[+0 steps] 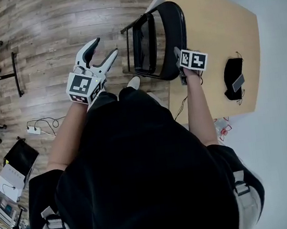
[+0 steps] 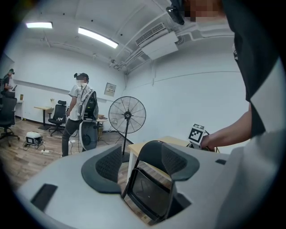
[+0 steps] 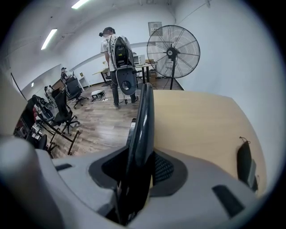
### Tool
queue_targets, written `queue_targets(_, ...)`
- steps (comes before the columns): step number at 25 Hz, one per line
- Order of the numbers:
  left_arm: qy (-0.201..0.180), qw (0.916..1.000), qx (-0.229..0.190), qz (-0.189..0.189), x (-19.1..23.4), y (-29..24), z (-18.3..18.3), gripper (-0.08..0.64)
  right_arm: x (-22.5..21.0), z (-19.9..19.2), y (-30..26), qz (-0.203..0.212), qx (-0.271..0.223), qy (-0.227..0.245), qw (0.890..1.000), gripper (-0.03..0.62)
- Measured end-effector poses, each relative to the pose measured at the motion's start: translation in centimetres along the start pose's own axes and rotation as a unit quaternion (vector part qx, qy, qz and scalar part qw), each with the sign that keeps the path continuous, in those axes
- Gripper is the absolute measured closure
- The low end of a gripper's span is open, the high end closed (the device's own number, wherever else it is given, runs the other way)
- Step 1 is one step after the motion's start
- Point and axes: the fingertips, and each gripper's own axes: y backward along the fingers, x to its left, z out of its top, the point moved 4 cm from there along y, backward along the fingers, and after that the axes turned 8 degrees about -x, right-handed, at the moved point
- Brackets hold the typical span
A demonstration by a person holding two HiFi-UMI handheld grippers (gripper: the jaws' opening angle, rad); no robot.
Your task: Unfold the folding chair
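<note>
Folding chair [image 1: 157, 41] still fully folded; unfolding not yet started.
Stands upright on floor [image 1: 59, 33], just beside tabletop [image 1: 215, 23] edge. Right tool [image 1: 179, 58] angled steeply down, clamped on top rim of backrest. Left tool [image 1: 104, 46] roughly level, jaws apart, empty, near chair's other side, not touching. Left to do: swing seat and legs open.

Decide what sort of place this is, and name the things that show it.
Probably an office or lab workroom: swivel chairs stand on the wood floor, there is a plain desk, and strip lights run overhead.
</note>
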Motion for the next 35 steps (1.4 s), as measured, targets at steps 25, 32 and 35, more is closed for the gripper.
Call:
queue_targets(25, 0.070, 0.9946, 0.072, 0.027, 5.9, -0.8, -5.8, 0.285, 12.9, 1.6, -0.2, 0.000, -0.030, 0.046, 0.998, 0.459)
queue_targets(32, 0.093, 0.9882, 0.120, 0.018, 7.6, -4.1, -9.8, 0.284, 14.6, 2.1, -0.4, -0.013, -0.034, 0.056, 0.998, 0.459)
queue_targets(35, 0.104, 0.9840, 0.143, 0.020, 8.3, -5.7, -11.5, 0.282, 15.1, 2.0, -0.5, -0.017, -0.037, 0.057, 0.998, 0.459)
